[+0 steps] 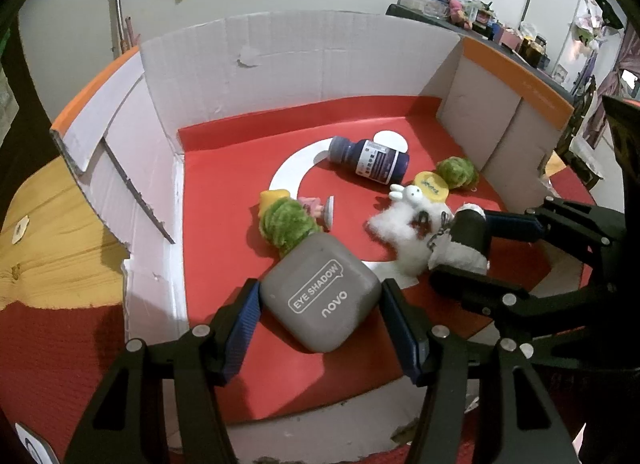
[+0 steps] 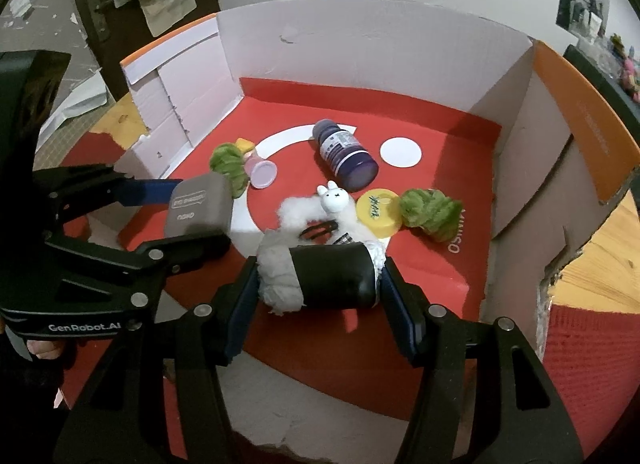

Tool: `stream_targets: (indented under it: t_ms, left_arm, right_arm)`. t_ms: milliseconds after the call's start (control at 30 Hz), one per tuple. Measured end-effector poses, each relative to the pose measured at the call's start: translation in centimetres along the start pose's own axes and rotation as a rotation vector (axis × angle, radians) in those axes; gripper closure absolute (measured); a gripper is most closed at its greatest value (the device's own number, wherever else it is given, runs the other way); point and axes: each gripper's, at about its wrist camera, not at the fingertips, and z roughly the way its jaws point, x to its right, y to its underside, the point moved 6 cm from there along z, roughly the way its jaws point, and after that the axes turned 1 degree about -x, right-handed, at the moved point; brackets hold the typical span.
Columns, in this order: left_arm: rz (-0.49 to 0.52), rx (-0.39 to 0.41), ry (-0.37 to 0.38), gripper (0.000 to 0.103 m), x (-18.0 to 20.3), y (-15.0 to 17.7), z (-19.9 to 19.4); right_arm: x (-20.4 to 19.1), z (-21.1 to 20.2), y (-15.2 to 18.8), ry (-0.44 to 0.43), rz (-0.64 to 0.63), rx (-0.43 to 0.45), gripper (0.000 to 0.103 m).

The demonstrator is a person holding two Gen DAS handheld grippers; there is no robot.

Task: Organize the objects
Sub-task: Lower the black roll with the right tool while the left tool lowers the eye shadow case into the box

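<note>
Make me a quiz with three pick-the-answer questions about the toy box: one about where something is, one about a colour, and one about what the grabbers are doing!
1. Where is the dark bottle?
A. lying on its side on the box floor
B. standing on the wooden table
C. held by a tool

2. What colour is the round cap beside the white llama toy?
A. blue
B. yellow
C. black

3. What is the left tool doing?
A. hanging open with nothing in it
B. gripping the llama
C. gripping the grey eye shadow case

Answers:
1 A, the bottle lies flat on the red floor.
2 B, the cap is bright yellow.
3 C, both fingers press the case's sides; the right tool holds a black fluffy-ended roll.
</note>
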Motion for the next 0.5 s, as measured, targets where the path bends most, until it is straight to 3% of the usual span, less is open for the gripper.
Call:
stream_targets:
  t_ms: [500]
  left_arm:
    - [0.004,-0.011,-0.014,0.041,-0.04,0.28,0.51]
  right_arm:
    - [-0.18,0.3,0.21,0.006,-0.013,0.004,0.045]
